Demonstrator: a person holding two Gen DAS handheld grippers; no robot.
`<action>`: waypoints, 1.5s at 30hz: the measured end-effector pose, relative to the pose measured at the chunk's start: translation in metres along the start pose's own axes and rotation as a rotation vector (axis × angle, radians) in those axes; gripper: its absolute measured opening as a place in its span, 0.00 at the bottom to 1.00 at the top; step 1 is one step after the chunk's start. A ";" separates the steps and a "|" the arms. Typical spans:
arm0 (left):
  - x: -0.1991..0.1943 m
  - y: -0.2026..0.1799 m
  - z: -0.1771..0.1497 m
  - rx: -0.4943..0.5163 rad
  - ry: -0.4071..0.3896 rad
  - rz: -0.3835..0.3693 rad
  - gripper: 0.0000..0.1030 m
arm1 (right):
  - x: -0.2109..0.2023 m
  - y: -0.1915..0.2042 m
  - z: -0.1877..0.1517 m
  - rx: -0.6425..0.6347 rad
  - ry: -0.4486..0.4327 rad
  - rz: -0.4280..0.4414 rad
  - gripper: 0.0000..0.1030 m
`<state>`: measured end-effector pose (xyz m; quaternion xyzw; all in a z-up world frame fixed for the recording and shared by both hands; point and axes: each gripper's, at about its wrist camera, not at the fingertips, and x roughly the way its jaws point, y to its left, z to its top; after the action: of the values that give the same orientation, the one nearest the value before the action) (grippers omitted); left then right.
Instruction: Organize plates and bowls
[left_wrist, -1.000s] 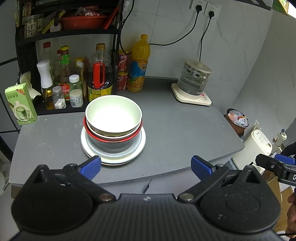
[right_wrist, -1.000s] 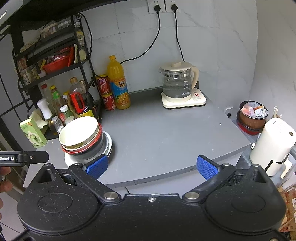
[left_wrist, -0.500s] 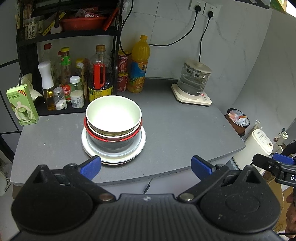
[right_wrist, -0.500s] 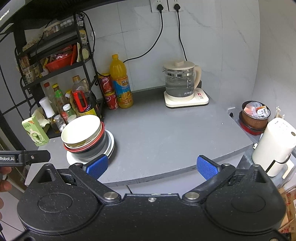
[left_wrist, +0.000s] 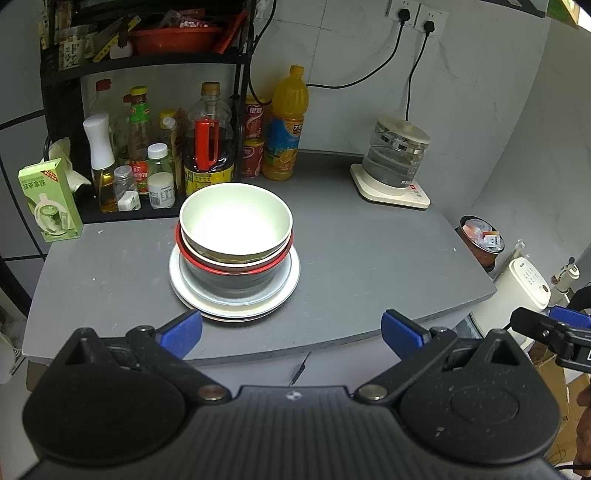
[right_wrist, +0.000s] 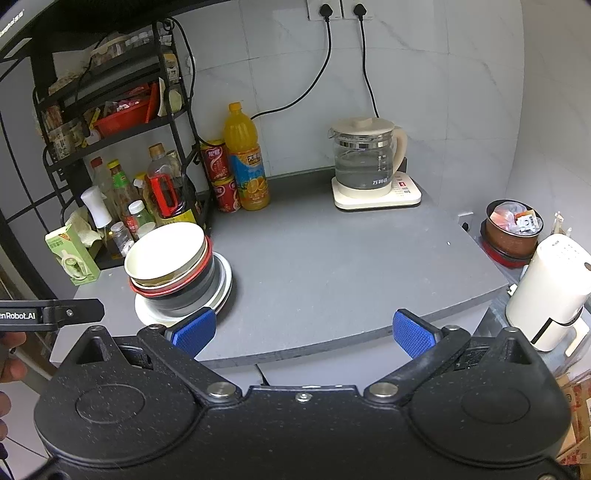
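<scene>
Left to right: green carton (left_wrist: 50, 201) at the far left edge of the counter (left_wrist: 369, 258), then the rack (left_wrist: 59, 92) of bottles behind. The stack sits left of centre on the counter, just in front of the rack: white plates (left_wrist: 236, 299) at the bottom, a dark bowl with a red rim (left_wrist: 232, 275) on them, a cream bowl (left_wrist: 235, 223) nested on top (looks like another rim between the two, can't count for sure). Widest at the base, smallest on top, so it sits steady; judging by that, the sorting looks done or close. All pieces mouth-up, stack axis vertical, slight lean in the nesting seen from the right wrist view. Orange juice bottle (left_wrist: 286, 125) and cans just behind, kettle (left_wrist: 397, 162) on its base well apart to the right. Left gripper (left_wrist: 291, 330) hangs off the front counter edge, jaws wide, nothing between them, its left pad near the plate rim but not touching. Right gripper (right_wrist: 303, 332) likewise off the edge, jaws wide and empty, facing bare counter.
</scene>
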<state>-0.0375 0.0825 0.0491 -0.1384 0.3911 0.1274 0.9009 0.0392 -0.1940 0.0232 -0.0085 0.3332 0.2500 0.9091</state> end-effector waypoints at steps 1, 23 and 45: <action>0.000 0.000 0.000 0.000 -0.001 -0.001 0.99 | 0.000 0.000 0.000 0.001 0.001 0.001 1.00; 0.006 -0.001 0.001 0.002 -0.001 0.006 0.99 | 0.009 -0.002 0.002 0.004 0.005 0.004 1.00; 0.007 0.007 -0.001 -0.019 0.004 -0.001 0.99 | 0.012 0.002 0.000 0.000 0.012 0.003 1.00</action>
<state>-0.0363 0.0898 0.0424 -0.1474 0.3914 0.1306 0.8989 0.0464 -0.1873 0.0164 -0.0096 0.3386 0.2512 0.9067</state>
